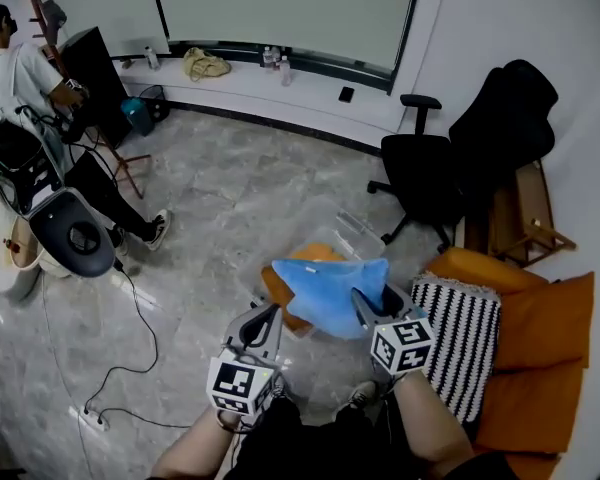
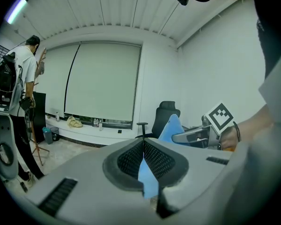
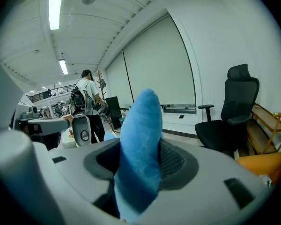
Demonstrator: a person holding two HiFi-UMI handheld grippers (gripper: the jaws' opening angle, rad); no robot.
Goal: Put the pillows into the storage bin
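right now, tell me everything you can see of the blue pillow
The blue pillow is soft, fuzzy-looking plain blue fabric, held up between both claws. The left claw is shut on a thin corner, the right claw on a thicker fold. It hangs slack over the clear bin, hiding part of the orange pillow inside. Whether the two touch I can't tell.

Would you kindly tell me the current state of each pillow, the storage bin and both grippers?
Left gripper: jaws shut on the blue pillow's thin edge.
Right gripper: jaws shut on its thick corner.
Blue pillow: held over the storage bin.
Storage bin: open on top.
Orange pillow: lying in the bin.
Striped pillow: on orange cushions.
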